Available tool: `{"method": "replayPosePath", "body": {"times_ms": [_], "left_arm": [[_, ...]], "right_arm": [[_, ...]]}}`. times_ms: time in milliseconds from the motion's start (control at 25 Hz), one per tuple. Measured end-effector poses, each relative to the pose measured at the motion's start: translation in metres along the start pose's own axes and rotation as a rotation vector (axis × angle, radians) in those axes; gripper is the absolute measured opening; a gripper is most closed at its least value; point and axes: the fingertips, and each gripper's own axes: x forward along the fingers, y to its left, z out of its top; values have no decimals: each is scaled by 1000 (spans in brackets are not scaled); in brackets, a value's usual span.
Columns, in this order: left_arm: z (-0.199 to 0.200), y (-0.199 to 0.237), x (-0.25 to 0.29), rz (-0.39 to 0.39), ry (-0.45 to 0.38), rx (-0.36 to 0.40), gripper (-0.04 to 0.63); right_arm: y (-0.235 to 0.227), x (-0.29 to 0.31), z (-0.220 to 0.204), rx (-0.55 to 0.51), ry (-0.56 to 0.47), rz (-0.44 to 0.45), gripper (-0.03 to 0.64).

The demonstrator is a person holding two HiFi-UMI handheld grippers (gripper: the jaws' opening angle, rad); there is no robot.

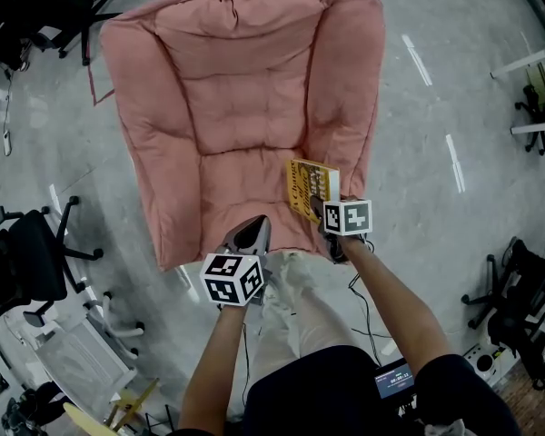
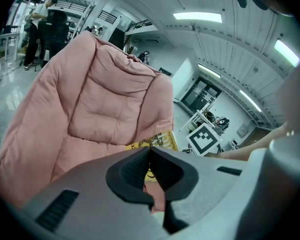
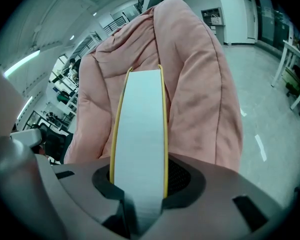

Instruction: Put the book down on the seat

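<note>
A yellow-covered book (image 1: 311, 191) is held on edge over the right front part of the pink cushioned seat (image 1: 245, 116). My right gripper (image 1: 323, 209) is shut on the book; in the right gripper view its white page edge (image 3: 139, 134) runs between the jaws toward the pink seat (image 3: 200, 94). My left gripper (image 1: 252, 235) hovers over the seat's front edge, jaws closed with nothing between them. In the left gripper view the book (image 2: 152, 143) shows just past the left gripper (image 2: 149, 156), with the pink seat (image 2: 100, 104) behind.
Black office chairs (image 1: 27, 262) stand at left, another (image 1: 527, 289) at right. White desk legs (image 1: 536, 71) are at the far right. The seat stands on a grey floor (image 1: 436, 107). The person's legs (image 1: 295, 307) are just in front of the seat.
</note>
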Motion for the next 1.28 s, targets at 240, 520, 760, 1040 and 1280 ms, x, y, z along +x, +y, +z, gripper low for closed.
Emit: {"method": "replayPosePath", "body": {"times_ms": [240,520,760,1040,1280], "left_arm": [[1,-4,3,-17,7,-2,7],[-2,-9,8,-34,16,-5,6],[0,-14,12,-44,15,5,7],[5,-17,-4,-38,2,23,7],[12,-24,-19,-33,-19,42,6]], "right_arm": [[-5,3,0,17,2,-13,155],[-9,1,4,7,-8,-29,163],[-12,-6,5,18,-20,-28,166],[-8,-24,11,7,-52,-27,166],[-1,-46,14,-12,-74,-26,166]]}}
